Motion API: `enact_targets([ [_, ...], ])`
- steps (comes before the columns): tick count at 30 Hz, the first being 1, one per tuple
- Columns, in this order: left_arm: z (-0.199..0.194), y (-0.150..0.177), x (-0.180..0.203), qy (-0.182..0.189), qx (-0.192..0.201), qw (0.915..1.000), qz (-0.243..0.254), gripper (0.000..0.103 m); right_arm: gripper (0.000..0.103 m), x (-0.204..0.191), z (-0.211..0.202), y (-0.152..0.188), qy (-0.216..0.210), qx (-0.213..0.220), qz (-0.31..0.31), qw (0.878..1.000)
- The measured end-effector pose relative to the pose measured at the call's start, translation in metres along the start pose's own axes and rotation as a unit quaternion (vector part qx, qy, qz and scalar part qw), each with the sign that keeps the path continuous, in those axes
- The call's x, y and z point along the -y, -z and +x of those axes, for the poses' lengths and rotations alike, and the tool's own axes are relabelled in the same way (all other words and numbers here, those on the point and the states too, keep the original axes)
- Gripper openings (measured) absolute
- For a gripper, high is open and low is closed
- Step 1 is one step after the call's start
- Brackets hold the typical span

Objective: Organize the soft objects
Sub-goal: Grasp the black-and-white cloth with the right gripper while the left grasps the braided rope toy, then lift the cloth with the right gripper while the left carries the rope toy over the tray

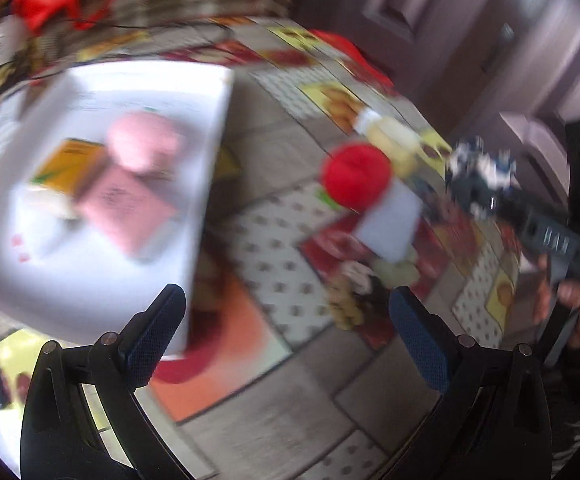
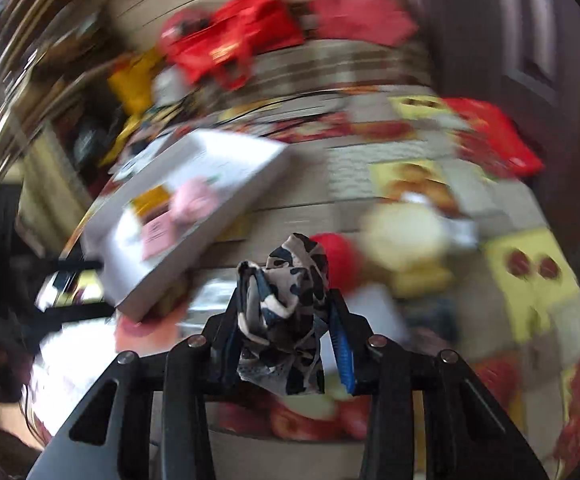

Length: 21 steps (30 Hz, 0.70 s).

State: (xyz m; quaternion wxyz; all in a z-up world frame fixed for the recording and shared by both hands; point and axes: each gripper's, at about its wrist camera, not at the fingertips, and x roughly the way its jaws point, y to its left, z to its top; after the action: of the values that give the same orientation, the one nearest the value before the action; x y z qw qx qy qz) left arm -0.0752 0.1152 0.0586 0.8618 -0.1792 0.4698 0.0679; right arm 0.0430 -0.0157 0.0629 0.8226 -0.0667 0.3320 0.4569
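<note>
A bunched, camouflage-patterned cloth (image 2: 286, 304) is clamped between the fingers of the right gripper (image 2: 290, 316), held clear of the patterned tablecloth (image 2: 353, 160). The left gripper (image 1: 286, 336) is spread wide with nothing between its fingers. From the right wrist view, the white box (image 2: 250, 160) lies at about ten o'clock, near but apart. A pink soft item (image 2: 194, 198) and pink and yellow packets are already seen inside it, so part of the sorting is judged done. Left on the cloth are a red ball-like object (image 1: 355, 174) and a pale yellow soft thing (image 2: 405, 236), at about one o'clock. Heavy blur hides finer detail.
</note>
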Motion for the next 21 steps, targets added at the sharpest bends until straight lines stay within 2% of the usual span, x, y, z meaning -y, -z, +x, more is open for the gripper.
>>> enact_targets([
  [2, 0.023, 0.000, 0.023, 0.004, -0.021, 0.9992, 0.032, 0.099, 0.039, 0.029, -0.015, 0.004, 0.027, 0.010, 0.034, 0.999],
  [4, 0.045, 0.000, 0.041, 0.009, -0.047, 0.9971, 0.060, 0.086, 0.039, 0.046, -0.025, 0.010, 0.037, 0.014, 0.057, 0.998],
  [5, 0.053, 0.001, 0.047, 0.010, -0.057, 0.9959, 0.069, 0.084, 0.039, 0.049, -0.029, 0.013, 0.040, 0.015, 0.067, 0.997],
  [8, 0.076, 0.003, 0.061, -0.005, -0.080, 0.9915, 0.102, 0.083, 0.039, 0.057, -0.043, 0.024, 0.045, 0.021, 0.087, 0.995],
  [12, 0.084, 0.007, 0.075, -0.047, -0.069, 0.9831, 0.163, 0.082, 0.039, 0.053, -0.045, 0.026, 0.044, 0.023, 0.092, 0.994],
  [14, 0.083, 0.010, 0.076, -0.043, -0.060, 0.9823, 0.172, 0.071, 0.039, 0.053, -0.045, 0.026, 0.041, 0.023, 0.091, 0.995],
  [15, 0.081, 0.011, 0.075, -0.042, -0.057, 0.9824, 0.173, 0.055, 0.039, 0.052, -0.045, 0.026, 0.039, 0.024, 0.089, 0.995],
  [16, 0.078, 0.010, 0.073, -0.040, -0.055, 0.9835, 0.168, 0.046, 0.039, 0.050, -0.045, 0.025, 0.036, 0.025, 0.086, 0.995],
  [18, 0.072, 0.010, 0.064, -0.031, -0.054, 0.9864, 0.152, 0.035, 0.039, 0.045, -0.045, 0.020, 0.029, 0.029, 0.079, 0.996],
  [21, 0.057, 0.010, 0.052, -0.034, -0.036, 0.9914, 0.121, 0.032, 0.039, 0.035, -0.045, 0.010, 0.019, 0.044, 0.068, 0.997],
])
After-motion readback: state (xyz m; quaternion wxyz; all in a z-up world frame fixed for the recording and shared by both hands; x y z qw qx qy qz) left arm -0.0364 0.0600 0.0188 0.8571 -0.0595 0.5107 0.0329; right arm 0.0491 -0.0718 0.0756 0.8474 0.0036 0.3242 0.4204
